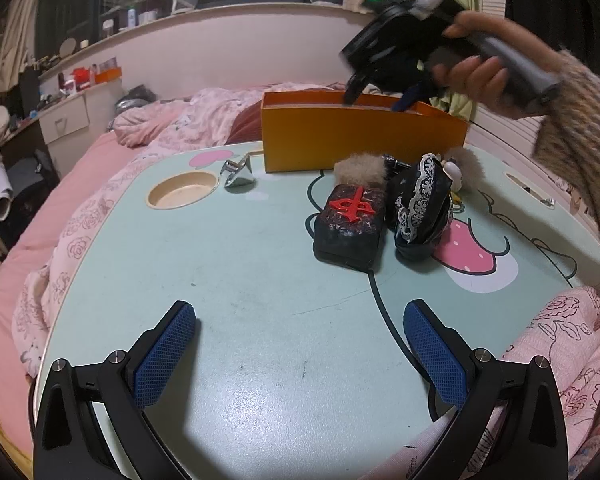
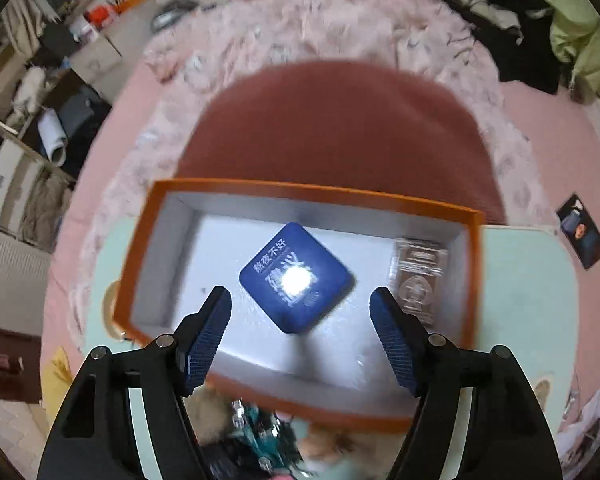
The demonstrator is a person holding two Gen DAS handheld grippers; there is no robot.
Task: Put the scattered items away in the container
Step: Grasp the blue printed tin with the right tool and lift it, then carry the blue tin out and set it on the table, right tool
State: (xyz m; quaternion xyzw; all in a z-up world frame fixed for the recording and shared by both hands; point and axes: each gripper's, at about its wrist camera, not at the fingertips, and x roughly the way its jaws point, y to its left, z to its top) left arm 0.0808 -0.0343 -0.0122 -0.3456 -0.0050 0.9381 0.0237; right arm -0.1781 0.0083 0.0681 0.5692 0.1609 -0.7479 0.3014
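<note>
Right wrist: fingers apart, empty, above box; blue case inside. Lift clear of rim before next pick. Left fingers apart, empty.

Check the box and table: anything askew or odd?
The blue tile lies skewed, corner-on to the orange box walls, unlike the clear item beside it. On the table, the lace pouch slumps against the fur items. Nothing spilled.

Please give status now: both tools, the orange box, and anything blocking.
Left tool open, empty, over the table. Right tool open above orange box; blue case inside. Mahjong-tile pouch and lace bag not yet packed. No obstruction.
</note>
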